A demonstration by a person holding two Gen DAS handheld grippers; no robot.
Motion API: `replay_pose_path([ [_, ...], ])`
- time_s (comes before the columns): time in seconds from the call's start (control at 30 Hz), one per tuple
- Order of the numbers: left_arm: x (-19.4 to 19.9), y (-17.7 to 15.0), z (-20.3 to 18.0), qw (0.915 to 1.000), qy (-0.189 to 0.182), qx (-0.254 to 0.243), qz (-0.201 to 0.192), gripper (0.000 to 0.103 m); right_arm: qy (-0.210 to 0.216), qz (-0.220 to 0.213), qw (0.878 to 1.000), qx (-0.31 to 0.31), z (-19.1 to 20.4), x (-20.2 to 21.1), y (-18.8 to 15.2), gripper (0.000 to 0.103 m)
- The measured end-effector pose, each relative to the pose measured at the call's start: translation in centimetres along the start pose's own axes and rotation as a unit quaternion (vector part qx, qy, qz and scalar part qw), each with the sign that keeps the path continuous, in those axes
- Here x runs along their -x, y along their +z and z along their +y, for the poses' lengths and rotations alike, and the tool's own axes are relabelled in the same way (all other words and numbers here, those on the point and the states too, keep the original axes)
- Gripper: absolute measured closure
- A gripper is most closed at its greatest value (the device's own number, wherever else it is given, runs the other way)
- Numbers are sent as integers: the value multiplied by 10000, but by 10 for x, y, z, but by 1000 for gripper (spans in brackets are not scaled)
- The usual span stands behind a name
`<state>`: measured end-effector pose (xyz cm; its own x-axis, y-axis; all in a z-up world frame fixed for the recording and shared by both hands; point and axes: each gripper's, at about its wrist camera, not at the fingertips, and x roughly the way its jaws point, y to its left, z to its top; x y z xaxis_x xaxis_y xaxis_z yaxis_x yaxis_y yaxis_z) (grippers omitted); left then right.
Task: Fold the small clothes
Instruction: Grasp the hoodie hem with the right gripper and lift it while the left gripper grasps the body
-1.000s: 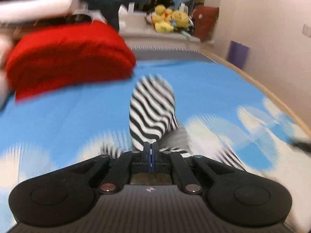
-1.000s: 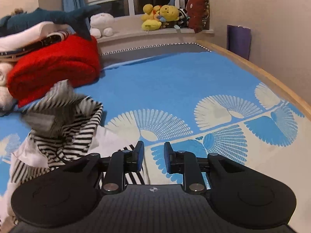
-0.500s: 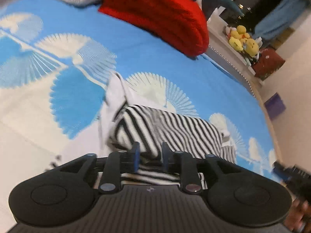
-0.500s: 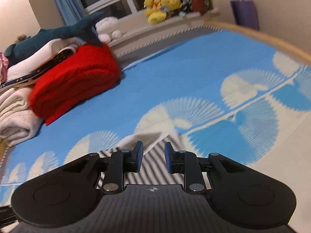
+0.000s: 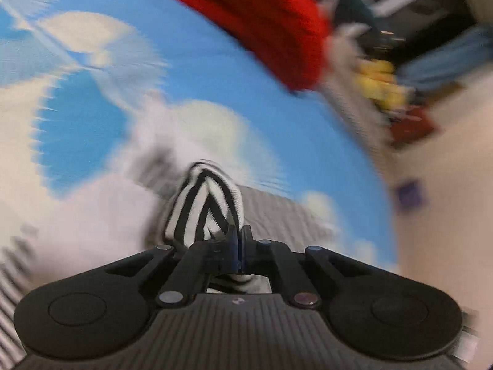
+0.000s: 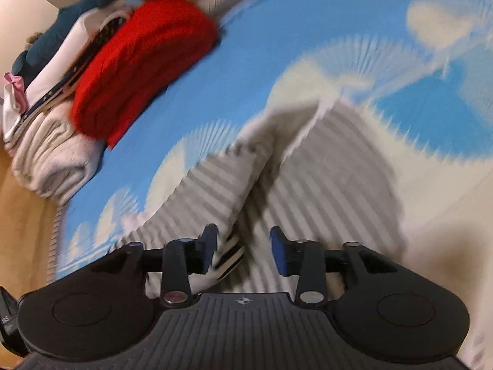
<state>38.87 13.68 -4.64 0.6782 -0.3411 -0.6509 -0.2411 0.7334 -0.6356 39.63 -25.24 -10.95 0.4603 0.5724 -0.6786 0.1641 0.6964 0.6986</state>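
1. The left gripper (image 5: 238, 240) has its jaws pressed together on a bunched fold of the striped garment (image 5: 205, 203); the black-and-white fabric rises in a hump just ahead of the fingertips and more of it shows under the jaws.
2. The rest of that garment lies blurred on the blue and white bedspread (image 5: 197, 71), spreading away from the pinched fold to both sides.
3. The right gripper (image 6: 243, 248) has its jaws spread apart, with blue pads facing each other. A striped edge of the striped garment (image 6: 326, 178) lies beside its left finger (image 6: 206, 246); whether it touches is unclear.
4. In the right wrist view the garment lies flat on the bedspread (image 6: 277, 30) just in front of the open jaws, with a crease running up its middle.
5. A folded red knit (image 6: 141, 64) sits well beyond the garment, farther up the bedspread, leaning on a stack of pale folded laundry (image 6: 52, 160).
6. A dark teal plush (image 6: 92, 3) rests beyond the red knit.
7. In the left wrist view the red knit (image 5: 262, 18) is also far from the garment, with blurred yellow toys (image 5: 379, 83) past it.
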Motion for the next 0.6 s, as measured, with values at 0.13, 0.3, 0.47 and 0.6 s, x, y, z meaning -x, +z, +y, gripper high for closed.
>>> replay_pose_path([
  [0.13, 2, -30, -36, 9894, -1112, -529, 768, 102, 412, 559, 9944, -799, -14, -19, -8, 57],
  [0.3, -32, -91, -52, 9499, -248, -1887, 2479, 99, 74, 393, 9926, -1149, -28, -13, -3, 57],
  [0.47, -12, -57, -28, 9737, -40, -1432, 1769, 65, -429, 587, 9931, -916, -29, -19, -10, 57],
  [0.6, 7, -19, -1, 9932, 224, -685, 919, 60, -426, 788, 9925, -827, -21, -32, -22, 57],
])
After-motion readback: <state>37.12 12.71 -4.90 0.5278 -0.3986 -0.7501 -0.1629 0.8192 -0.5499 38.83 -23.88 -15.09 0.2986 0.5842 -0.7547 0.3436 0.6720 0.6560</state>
